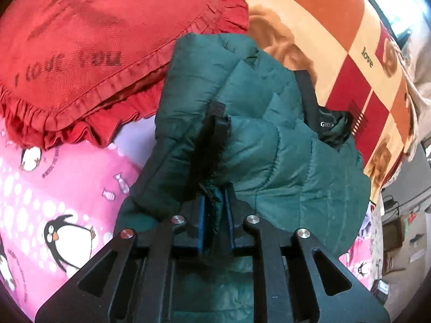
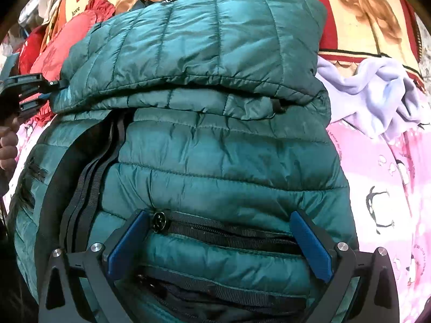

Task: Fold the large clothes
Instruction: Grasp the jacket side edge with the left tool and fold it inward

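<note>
The left gripper (image 1: 215,210) has its 2 blue pads pressed together on a bunched fold of the green quilted jacket (image 1: 269,140); the cloth rises out of the pinch and drapes over and past the fingers. A black strip with a ribbed tab (image 1: 216,109) runs up the fabric just above the pinch. Further up, the dark collar lining shows a label (image 1: 326,124) with pale letters.

The right gripper (image 2: 219,245) stands with its jaws spread wide, a blue pad on each side of a zipped pocket (image 2: 226,231) on the jacket (image 2: 215,161). The pads rest against the padded surface, yet nothing is squeezed between them. A round black snap (image 2: 159,218) sits at the pocket's left end, just beside the left pad. A black zipper band (image 2: 91,183) runs down the jacket's left part. Above, a sleeve (image 2: 194,43) lies folded across the body of the jacket.

The jacket lies on a pink sheet (image 2: 382,188) printed with penguins. A red frilled cushion (image 1: 80,40) with dark lettering sits next to the jacket on its far left side. A lilac cloth (image 2: 377,91) is crumpled at the right. Behind lies a red, orange and cream checked blanket (image 1: 350,62). At the left edge of the right wrist view, the other gripper (image 2: 32,88) and a hand (image 2: 9,145) are in sight.
</note>
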The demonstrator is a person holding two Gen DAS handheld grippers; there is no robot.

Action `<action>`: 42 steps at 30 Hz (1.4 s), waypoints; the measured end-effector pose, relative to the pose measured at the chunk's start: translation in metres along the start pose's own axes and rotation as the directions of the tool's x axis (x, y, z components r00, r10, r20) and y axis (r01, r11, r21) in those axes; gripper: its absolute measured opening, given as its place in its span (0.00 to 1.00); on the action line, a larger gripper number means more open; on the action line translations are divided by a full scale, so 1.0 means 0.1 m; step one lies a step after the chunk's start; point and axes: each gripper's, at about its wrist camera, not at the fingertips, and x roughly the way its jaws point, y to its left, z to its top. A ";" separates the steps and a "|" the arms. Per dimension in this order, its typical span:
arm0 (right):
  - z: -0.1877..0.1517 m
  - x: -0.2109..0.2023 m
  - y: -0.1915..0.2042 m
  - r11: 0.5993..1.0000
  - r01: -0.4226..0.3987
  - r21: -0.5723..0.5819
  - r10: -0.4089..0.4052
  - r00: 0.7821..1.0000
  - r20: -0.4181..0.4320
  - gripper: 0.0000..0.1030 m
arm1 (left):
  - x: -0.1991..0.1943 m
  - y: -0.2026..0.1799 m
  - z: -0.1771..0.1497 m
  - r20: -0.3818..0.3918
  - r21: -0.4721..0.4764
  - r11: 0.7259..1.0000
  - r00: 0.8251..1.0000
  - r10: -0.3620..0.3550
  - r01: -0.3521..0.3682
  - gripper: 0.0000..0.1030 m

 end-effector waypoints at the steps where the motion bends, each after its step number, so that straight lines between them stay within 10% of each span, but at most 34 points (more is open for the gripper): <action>1: -0.01 -0.01 -0.02 1.000 -0.004 -0.001 0.004 1.000 0.005 1.00 | -0.05 -0.02 -0.01 0.015 0.005 1.000 1.000 0.009 -0.009 0.12; 5: 0.06 -0.22 -0.13 0.995 -0.100 0.012 0.100 0.995 -0.016 1.00 | -0.30 -0.07 -0.03 0.122 0.008 0.995 0.988 0.095 -0.096 0.12; 8: 0.17 -0.60 -0.33 0.992 -0.114 0.058 0.104 0.983 0.152 1.00 | -0.48 -0.18 -0.07 0.223 0.017 0.981 0.957 0.184 -0.193 0.12; 15: 0.74 -0.81 -0.44 0.995 -0.016 0.097 -0.024 0.917 0.398 0.99 | -0.30 -0.73 -0.24 0.119 0.275 0.961 0.991 -0.064 0.029 0.13; 19: 1.05 -0.46 -0.28 0.996 -0.083 0.039 0.062 0.920 0.388 0.99 | 0.14 -0.56 -0.28 0.021 0.249 0.955 0.987 0.162 -0.162 0.12; 23: 1.18 0.27 -0.23 0.999 -0.046 0.020 0.042 0.985 0.168 1.00 | 0.28 -0.41 -0.26 -0.016 0.218 0.961 0.984 0.178 -0.171 0.13; 28: 1.28 0.29 -0.25 0.998 -0.056 0.015 0.055 0.994 0.098 1.00 | 0.26 -0.42 -0.25 -0.012 0.213 0.957 0.979 0.203 -0.196 0.13; 36: 1.65 0.01 -0.37 0.985 -0.079 0.151 0.014 0.921 0.390 1.00 | 0.27 -0.45 -0.18 -0.007 0.206 0.957 0.978 0.210 -0.204 0.13; 42: 1.71 0.49 -0.31 0.982 -0.054 0.178 -0.006 0.947 0.321 1.00 | 0.27 -0.27 -0.23 -0.006 0.132 0.984 0.992 0.124 -0.123 0.13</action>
